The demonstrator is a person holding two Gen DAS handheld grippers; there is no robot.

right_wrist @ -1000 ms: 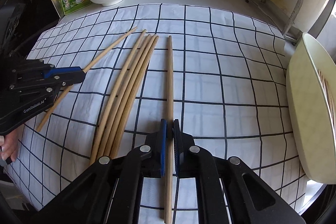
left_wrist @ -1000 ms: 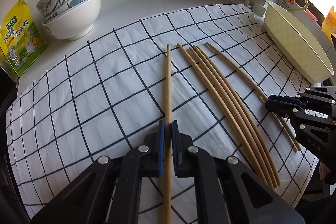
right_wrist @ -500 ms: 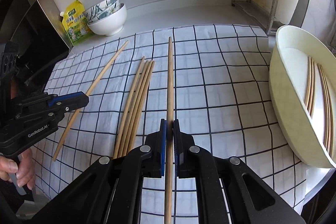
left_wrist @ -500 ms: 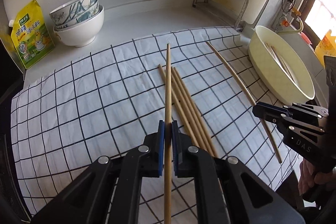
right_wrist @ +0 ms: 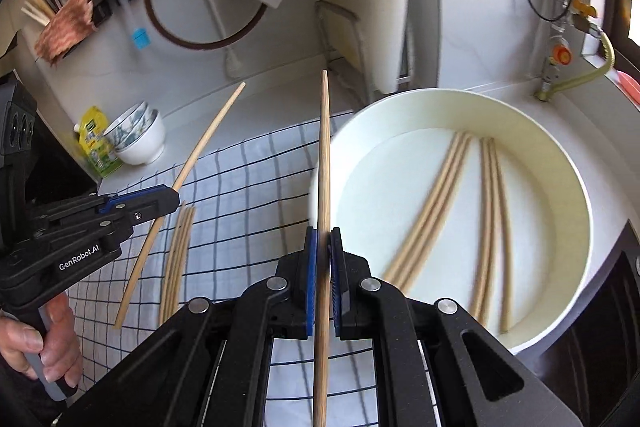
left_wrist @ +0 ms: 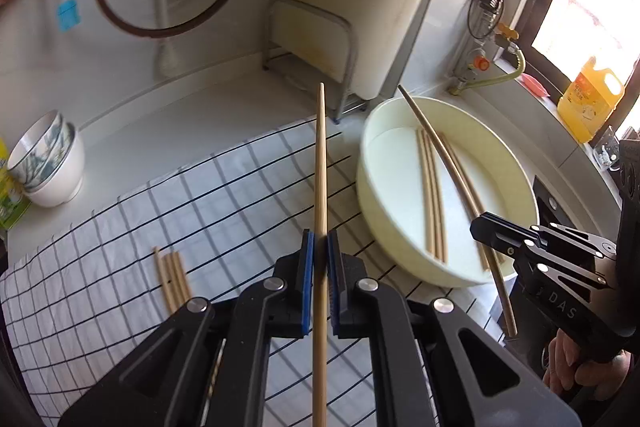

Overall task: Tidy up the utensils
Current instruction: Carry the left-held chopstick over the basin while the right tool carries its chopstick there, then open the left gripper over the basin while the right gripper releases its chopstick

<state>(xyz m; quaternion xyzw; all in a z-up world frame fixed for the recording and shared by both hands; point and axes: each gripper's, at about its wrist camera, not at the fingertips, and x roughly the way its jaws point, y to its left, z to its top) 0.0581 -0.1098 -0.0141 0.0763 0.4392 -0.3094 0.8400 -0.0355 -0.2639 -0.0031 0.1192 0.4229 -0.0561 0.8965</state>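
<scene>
My left gripper is shut on one wooden chopstick, held in the air above the checked cloth. My right gripper is shut on another chopstick, held up beside the cream round basin. Several chopsticks lie inside the basin. A bunch of chopsticks lies on the cloth. In the left wrist view the right gripper and its chopstick hang over the basin. In the right wrist view the left gripper shows with its chopstick.
Stacked bowls and a yellow packet stand at the back left of the counter. A metal rack stands behind the cloth. A yellow oil bottle and gas pipe are on the right sill.
Both grippers have lifted their chopsticks off the cloth and moved up and right toward the basin. The bunch on the cloth now lies lower left of both grippers.
</scene>
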